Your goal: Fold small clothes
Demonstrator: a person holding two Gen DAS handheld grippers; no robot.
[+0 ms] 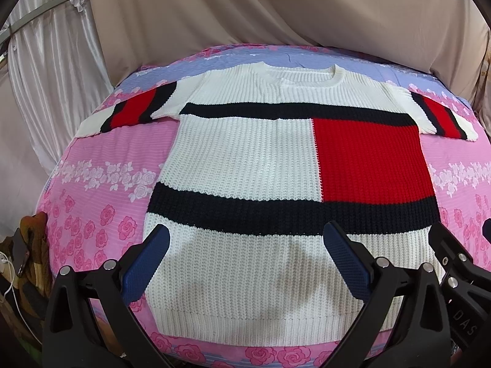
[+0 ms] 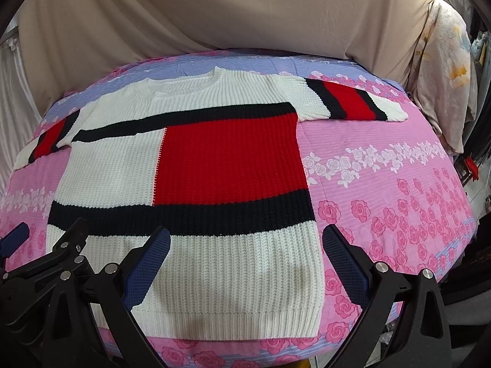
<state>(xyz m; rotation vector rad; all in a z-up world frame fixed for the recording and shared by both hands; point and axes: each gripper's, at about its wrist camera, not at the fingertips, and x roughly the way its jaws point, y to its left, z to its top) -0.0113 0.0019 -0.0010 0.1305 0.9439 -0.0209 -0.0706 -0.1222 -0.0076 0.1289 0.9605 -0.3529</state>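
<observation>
A small knitted sweater point(image 1: 245, 159), white with black bands and a red block, lies flat and face up on the bed, neck at the far side, both short sleeves spread out. It also shows in the right wrist view point(image 2: 196, 178). My left gripper point(image 1: 245, 239) is open and empty, hovering over the sweater's lower hem area. My right gripper point(image 2: 245, 239) is open and empty over the hem's right corner. The right gripper shows at the right edge of the left wrist view point(image 1: 454, 260); the left gripper shows at the left of the right wrist view point(image 2: 52, 251).
The sweater lies on a pink and lilac rose-print bedsheet point(image 1: 101, 190). Beige and white drapes point(image 1: 276, 9) hang behind the bed. Clutter with cables point(image 1: 18, 263) sits at the bed's left. A floral cloth point(image 2: 448, 70) hangs at the right.
</observation>
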